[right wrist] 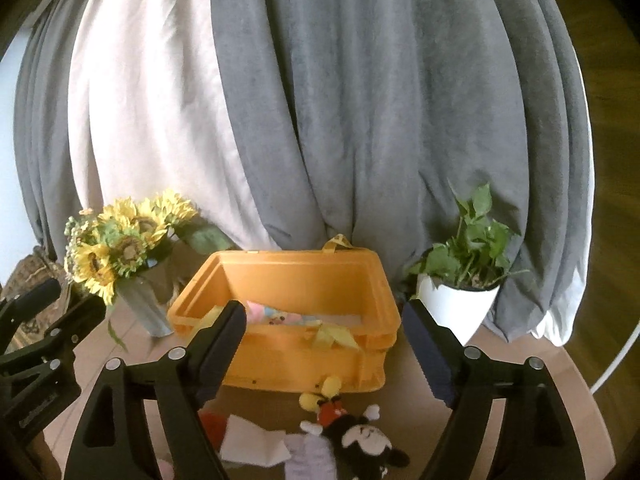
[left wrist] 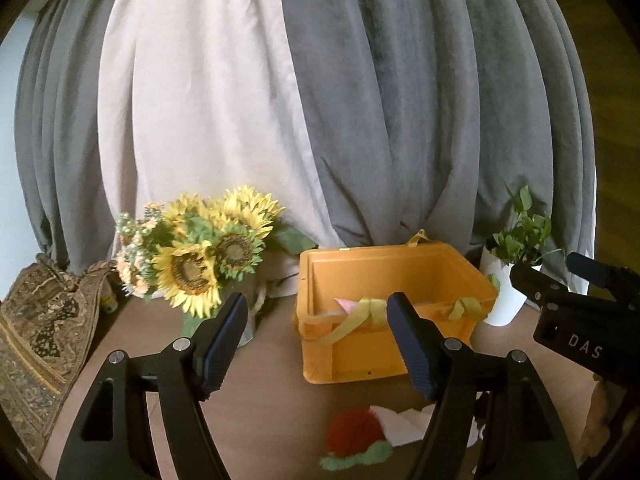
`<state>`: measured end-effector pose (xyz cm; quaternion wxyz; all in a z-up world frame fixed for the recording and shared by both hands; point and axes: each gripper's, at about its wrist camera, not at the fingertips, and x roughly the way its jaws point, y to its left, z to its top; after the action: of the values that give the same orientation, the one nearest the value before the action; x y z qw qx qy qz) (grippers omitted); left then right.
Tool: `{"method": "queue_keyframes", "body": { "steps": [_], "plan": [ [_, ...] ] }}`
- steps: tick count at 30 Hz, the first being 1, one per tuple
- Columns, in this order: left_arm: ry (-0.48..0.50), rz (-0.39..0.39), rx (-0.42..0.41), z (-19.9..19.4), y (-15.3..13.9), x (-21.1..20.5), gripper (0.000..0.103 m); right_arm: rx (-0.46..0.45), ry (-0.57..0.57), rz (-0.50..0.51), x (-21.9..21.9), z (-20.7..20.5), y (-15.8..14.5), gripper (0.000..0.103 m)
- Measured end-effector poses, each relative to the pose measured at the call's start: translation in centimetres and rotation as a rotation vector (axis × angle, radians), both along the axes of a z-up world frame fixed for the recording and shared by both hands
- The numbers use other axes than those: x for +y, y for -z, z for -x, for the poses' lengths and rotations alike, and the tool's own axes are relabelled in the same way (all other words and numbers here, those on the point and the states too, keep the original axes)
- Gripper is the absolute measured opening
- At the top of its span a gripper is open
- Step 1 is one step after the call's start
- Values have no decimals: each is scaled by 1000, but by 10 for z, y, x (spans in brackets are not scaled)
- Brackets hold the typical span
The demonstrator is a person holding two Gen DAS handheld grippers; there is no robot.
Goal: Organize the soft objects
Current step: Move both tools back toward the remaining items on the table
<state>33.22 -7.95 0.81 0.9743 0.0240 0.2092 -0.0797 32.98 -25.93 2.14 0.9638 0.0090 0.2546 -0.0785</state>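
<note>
Pleated grey curtains (right wrist: 360, 120) behind rigid orange plastic crate (right wrist: 288, 364), perhaps cloth-filled.

Both wrist views face curtain, share orange bin (left wrist: 396, 312) near.

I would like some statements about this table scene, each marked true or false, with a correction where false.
1. Both grippers are empty. True: the left gripper and the right gripper stand open with nothing between their fingers.
2. The orange box is empty. False: pale soft things lie inside it.
3. A mouse toy lies on the table in front of the box. True.
4. The sunflowers stand to the right of the box. False: they stand to its left; the potted plant is on the right.
5. The red and green soft toy is in the box. False: it lies on the table.
</note>
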Motion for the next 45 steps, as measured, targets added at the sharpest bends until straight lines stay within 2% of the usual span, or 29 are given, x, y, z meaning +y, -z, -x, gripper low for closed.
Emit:
{"method": "queue_keyframes", "body": {
  "steps": [7, 18, 24, 27, 35, 45],
  "plan": [
    [-22, -22, -4, 30, 3, 9, 73, -14, 41, 14, 7, 27, 0, 90],
    [-39, -27, 33, 67, 22, 23, 73, -19, 87, 34, 16, 70, 9, 90],
    [-70, -65, 42, 81, 34, 29, 73, -21, 116, 55, 23, 86, 20, 91],
    [-75, -58, 49, 84, 40, 33, 73, -25, 134, 73, 28, 94, 25, 94],
    [-50, -54, 108, 86, 62, 35, 73, -4, 204, 44, 29, 110, 44, 97],
    [-16, -77, 187, 80, 92, 31, 73, 64, 296, 1, 23, 120, 76, 99]
  ]
}}
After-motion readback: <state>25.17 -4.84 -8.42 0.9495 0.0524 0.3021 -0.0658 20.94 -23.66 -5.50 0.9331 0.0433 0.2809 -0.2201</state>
